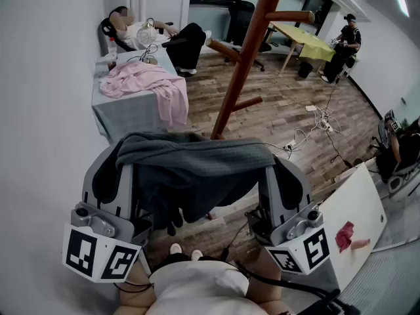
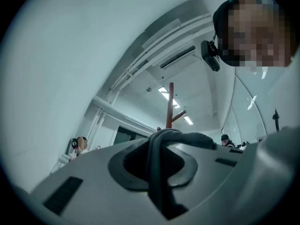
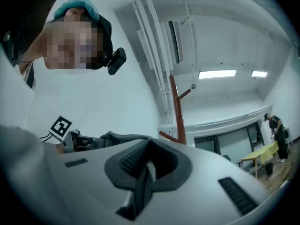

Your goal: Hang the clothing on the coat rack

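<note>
A dark grey garment [image 1: 197,169] hangs stretched between my two grippers, close in front of me. My left gripper [image 1: 125,155] is shut on its left end, and in the left gripper view a dark fold [image 2: 161,172] runs pinched between the jaws. My right gripper [image 1: 274,161] is shut on the right end, where a thin strip of cloth [image 3: 143,184] shows in the closed jaws. The red-brown wooden coat rack [image 1: 246,51] with its angled pegs stands on the floor beyond the garment, apart from it. The coat rack [image 2: 171,104] also rises ahead in the left gripper view.
A pink garment [image 1: 147,81] lies on a grey-covered table [image 1: 121,117] by the left wall. A person [image 1: 157,35] reclines behind it, and another person [image 1: 344,44] sits by a yellow-green table [image 1: 305,41]. Cables [image 1: 315,126] trail on the wooden floor. A white board [image 1: 354,209] lies at right.
</note>
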{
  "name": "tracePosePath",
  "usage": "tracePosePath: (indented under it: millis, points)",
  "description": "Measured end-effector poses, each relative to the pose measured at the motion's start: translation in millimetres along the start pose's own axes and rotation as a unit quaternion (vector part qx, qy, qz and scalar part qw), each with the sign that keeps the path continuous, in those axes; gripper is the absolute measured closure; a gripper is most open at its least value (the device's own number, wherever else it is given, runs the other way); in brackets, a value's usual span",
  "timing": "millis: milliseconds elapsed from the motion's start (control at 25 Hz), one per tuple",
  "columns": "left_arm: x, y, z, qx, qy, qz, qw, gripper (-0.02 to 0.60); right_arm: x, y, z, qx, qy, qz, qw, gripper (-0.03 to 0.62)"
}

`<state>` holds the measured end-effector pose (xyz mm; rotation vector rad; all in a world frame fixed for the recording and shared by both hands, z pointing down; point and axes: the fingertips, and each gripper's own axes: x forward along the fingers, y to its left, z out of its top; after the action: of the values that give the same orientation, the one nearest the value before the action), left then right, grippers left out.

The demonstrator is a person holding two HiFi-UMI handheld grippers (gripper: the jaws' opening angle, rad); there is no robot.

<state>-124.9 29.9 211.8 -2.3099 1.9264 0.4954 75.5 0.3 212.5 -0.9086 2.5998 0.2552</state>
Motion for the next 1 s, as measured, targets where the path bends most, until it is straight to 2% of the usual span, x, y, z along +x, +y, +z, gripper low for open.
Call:
tracePosePath:
  millis: [320,600,720,920,1000]
  points:
    - [16.6,6.9,-2.8,0.0,-0.006,0.002,1.0,0.538,10.7,-7.6,1.1,-0.015,-0.007,0.01,1.0,0.571]
    - [31.3,11.8,-10.1,-0.011,0.009,0.018,0.9997,0.539,24.1,-20.7,-5.5,0.005,-0.003,0.023,1.0,0.571]
    - [37.1,15.4,-16.2,-0.014,0.016,0.023,0.9995,0.54,27.7,-22.6,-13.7,0.012,0.007,0.033,0.999,0.571]
    - [41.3,13.8,-18.7,-0.03,0.012,0.0,0.9995,0.54,31.4,-20.5,-20.1,0.026,0.004,0.062,0.998,0.571]
    - [40.2,11.6,-14.5,-0.012,0.009,0.006,0.9999,0.54,32.3,-19.4,-15.6,0.025,-0.004,0.078,0.997,0.571]
